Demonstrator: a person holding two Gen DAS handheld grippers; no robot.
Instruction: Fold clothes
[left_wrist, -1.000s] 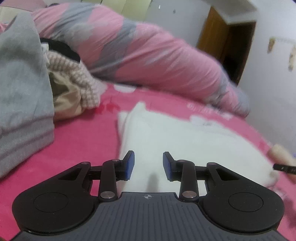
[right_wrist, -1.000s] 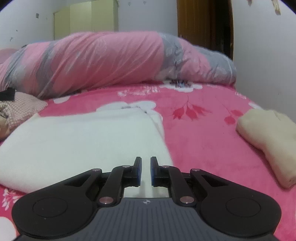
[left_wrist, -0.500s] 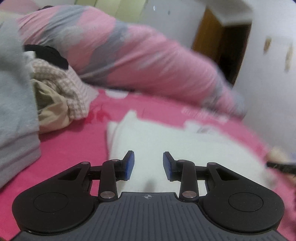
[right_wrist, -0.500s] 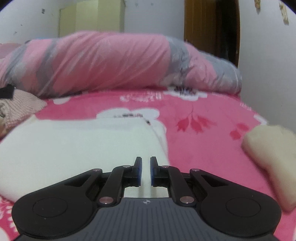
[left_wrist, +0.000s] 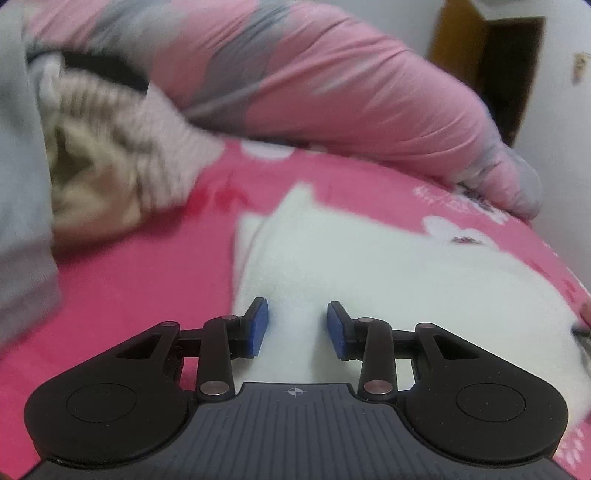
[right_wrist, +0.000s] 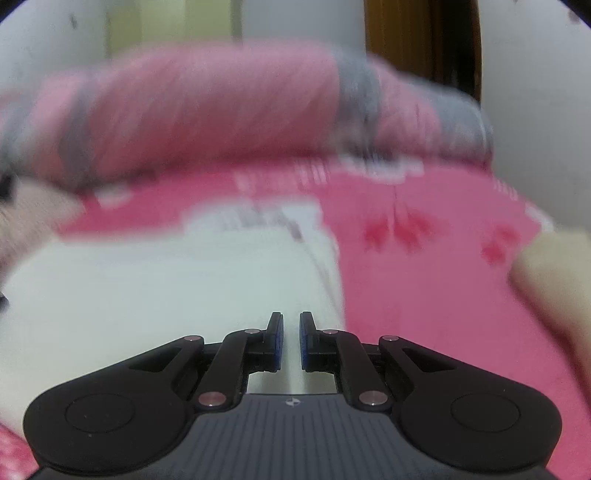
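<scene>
Beyond and left of the jaws, a heap of clothes (left_wrist: 107, 162) is smeared by blur, so its separate pieces cannot be told apart. A grey garment (left_wrist: 18, 192) is cut off by the left edge. In the right wrist view, a cream bundle (right_wrist: 554, 280) right of the jaws is cut by the edge, and the quilt (right_wrist: 221, 107) ahead is blurred.

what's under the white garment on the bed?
The white garment lies flat on the pink floral blanket, which shows all around its edges. Whatever is directly beneath the garment is covered, so anything tucked there cannot be seen.
</scene>
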